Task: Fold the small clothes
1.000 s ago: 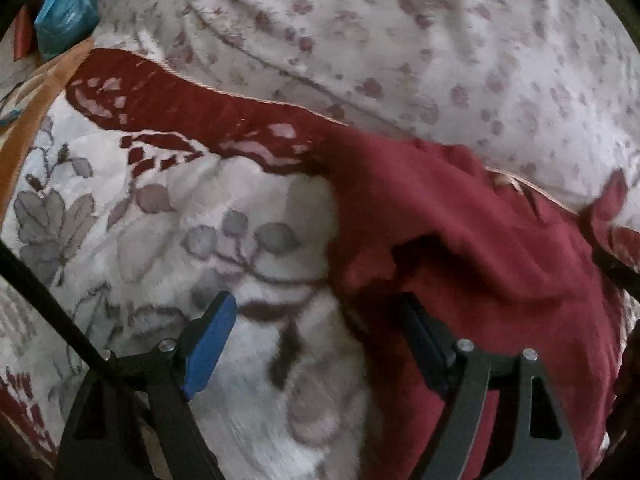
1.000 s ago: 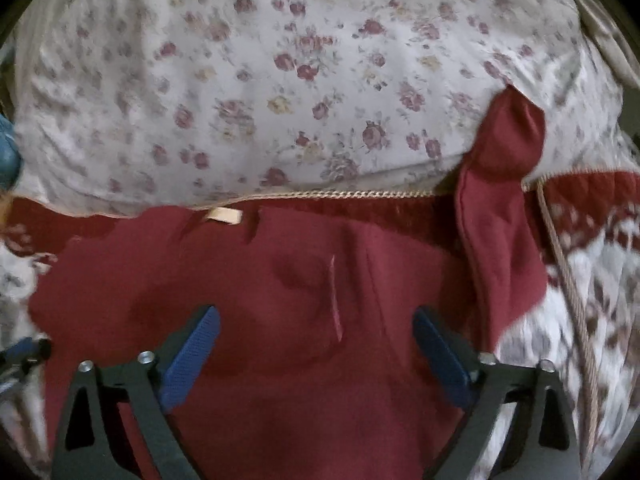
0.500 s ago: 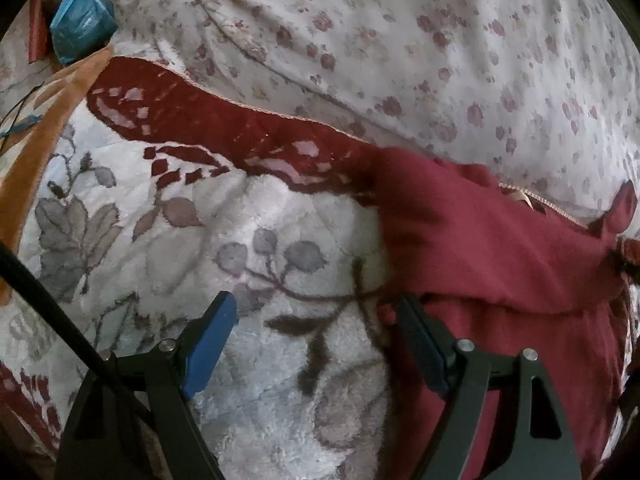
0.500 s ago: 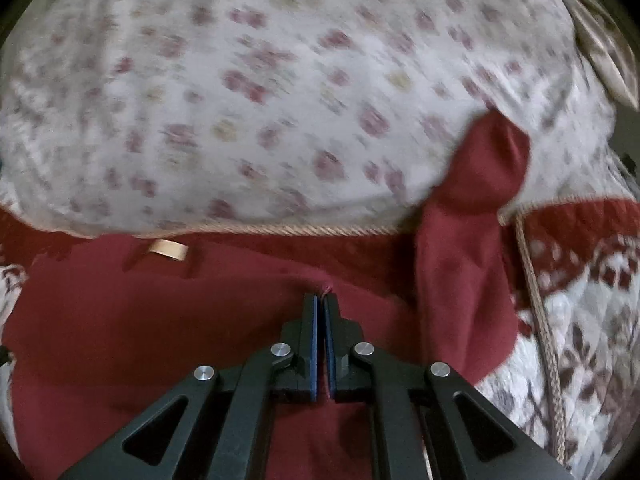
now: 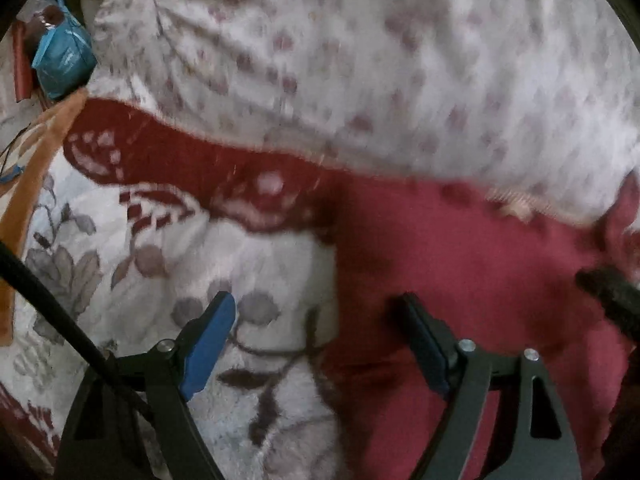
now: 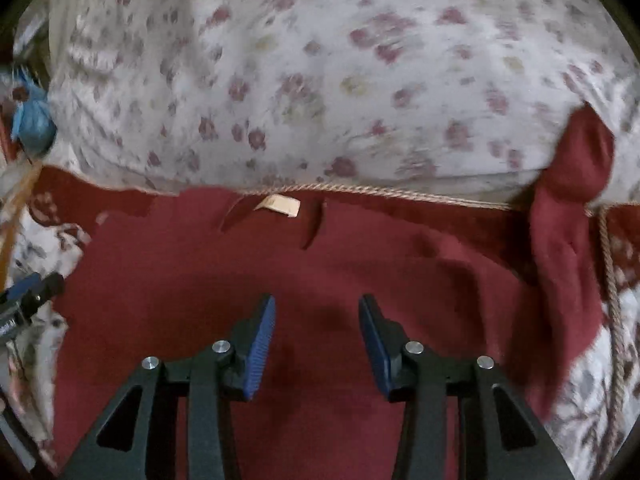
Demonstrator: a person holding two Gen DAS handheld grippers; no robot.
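Observation:
A dark red garment [image 6: 304, 280] lies spread on a leaf-patterned blanket [image 5: 132, 264], its beige neck label [image 6: 280, 205] at the far edge and one sleeve [image 6: 568, 216] folded up at the right. My right gripper [image 6: 316, 332] is open and empty just above the garment's middle. My left gripper [image 5: 316, 340] is open and empty, straddling the garment's left edge [image 5: 344, 280]; its right finger is over red cloth [image 5: 480, 264], its left finger over the blanket. The left gripper's tip shows in the right wrist view [image 6: 32, 288].
A white quilt with small red flowers [image 6: 320, 80] bulges behind the garment. A tan cord [image 6: 612, 280] runs along the blanket's edge. A blue bag [image 5: 60, 60] lies far left. A black cable [image 5: 52, 308] crosses the left wrist view.
My right gripper was shut on the garment's cloth half a second ago; it has opened and let go. The raised fold now lies flat. The left gripper shifted slightly right.

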